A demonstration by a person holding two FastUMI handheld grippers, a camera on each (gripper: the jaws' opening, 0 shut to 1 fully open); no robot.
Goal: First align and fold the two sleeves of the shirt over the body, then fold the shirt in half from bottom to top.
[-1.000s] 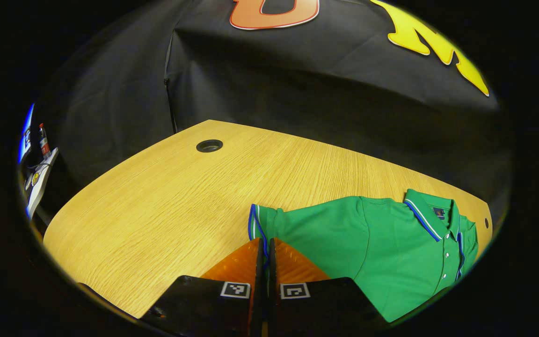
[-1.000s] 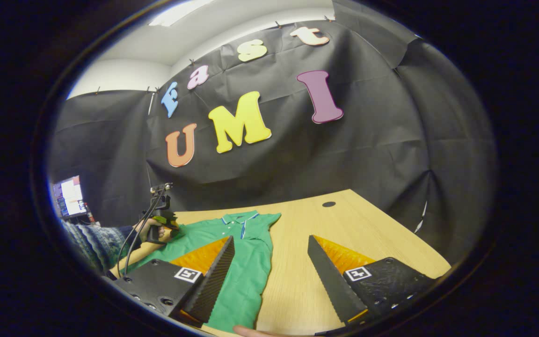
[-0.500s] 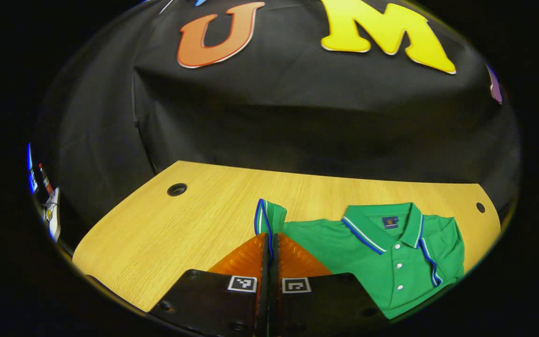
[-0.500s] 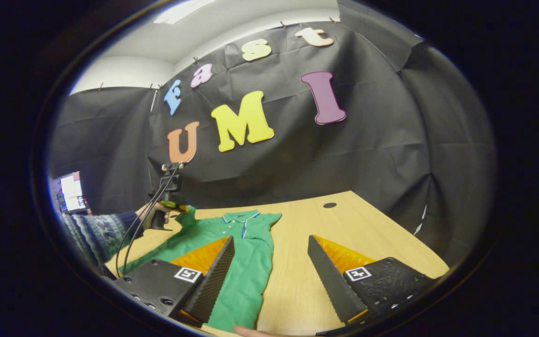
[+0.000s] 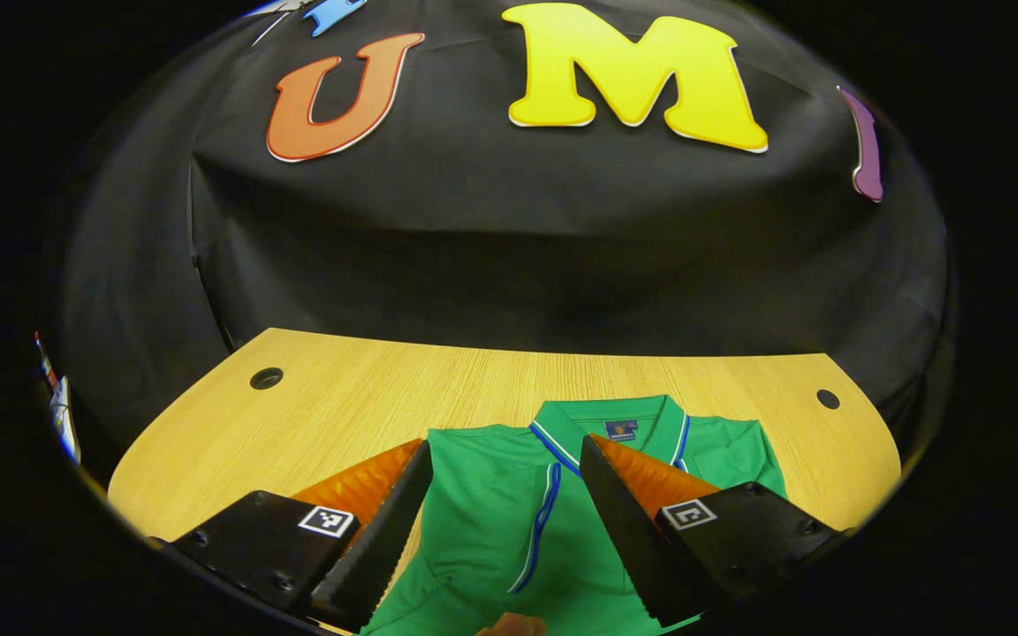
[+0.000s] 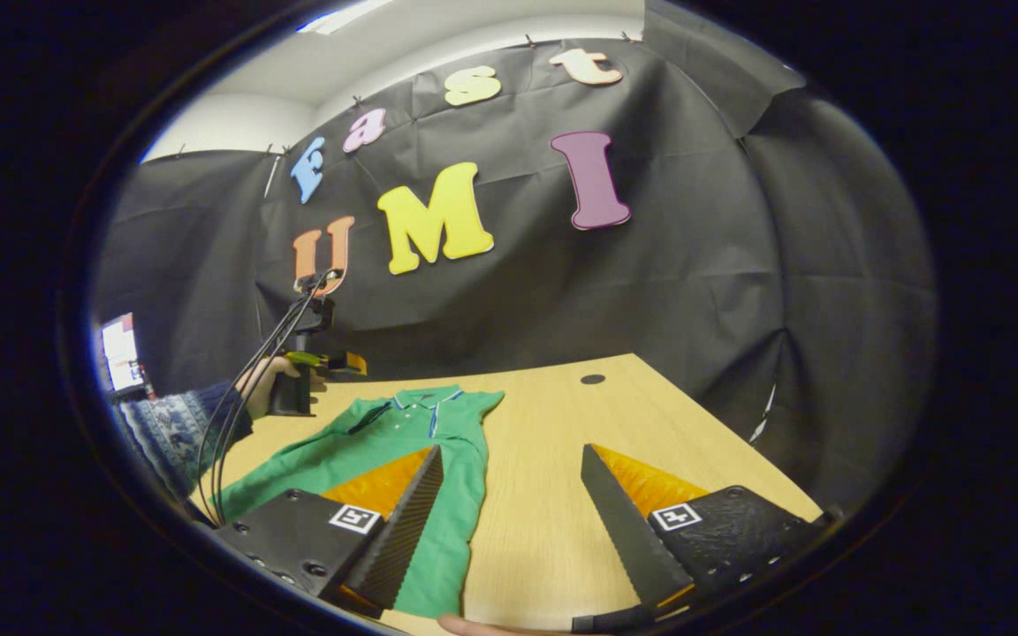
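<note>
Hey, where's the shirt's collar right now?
In the left gripper view the collar lies at the shirt's far end, just beyond the open left gripper. In the right gripper view it sits left of centre on the table.

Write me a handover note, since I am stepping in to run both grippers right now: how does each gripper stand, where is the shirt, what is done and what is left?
Left gripper: open, empty, over the shirt's chest below the collar.
Right gripper: open, empty, above the wooden table at the shirt's right edge.
Green short-sleeved polo shirt with blue-and-white trim: flat on the table, collar toward the booth wall.
Done: one sleeve, its striped cuff on the chest, lies folded over the body; the other appears already folded in.
Left: check both sleeves are aligned, then fold the shirt in half from bottom to top.
</note>
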